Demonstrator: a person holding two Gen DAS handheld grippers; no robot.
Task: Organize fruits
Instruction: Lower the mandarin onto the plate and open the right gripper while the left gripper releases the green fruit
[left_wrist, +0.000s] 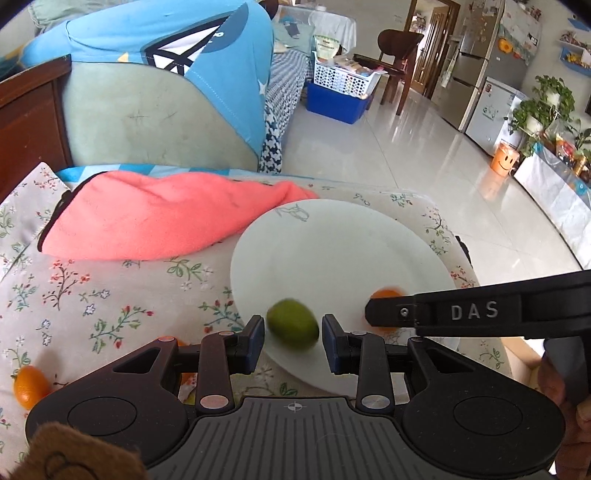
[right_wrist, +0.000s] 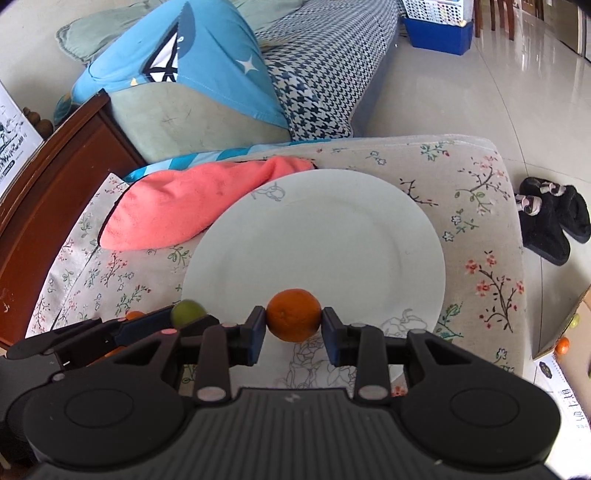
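Held between the pads of the right gripper (right_wrist: 294, 334), a small orange (right_wrist: 294, 315) is poised over the near rim of the white plate (right_wrist: 314, 236), evidently for setting down there. Beside it to the left, a green lime (left_wrist: 293, 327) sits between the narrowly parted jaws of the left gripper (left_wrist: 293, 341), though pad contact cannot be told. Both grippers are angled steeply down toward the plate, while another orange (left_wrist: 30, 386) lies on the floral cloth (left_wrist: 110, 295) well left of it.

One white plate (right_wrist: 314, 229), one green lime (left_wrist: 293, 327), two oranges (right_wrist: 294, 315) (left_wrist: 30, 386), one pink towel (left_wrist: 166, 218), and two black slippers (right_wrist: 554, 218).
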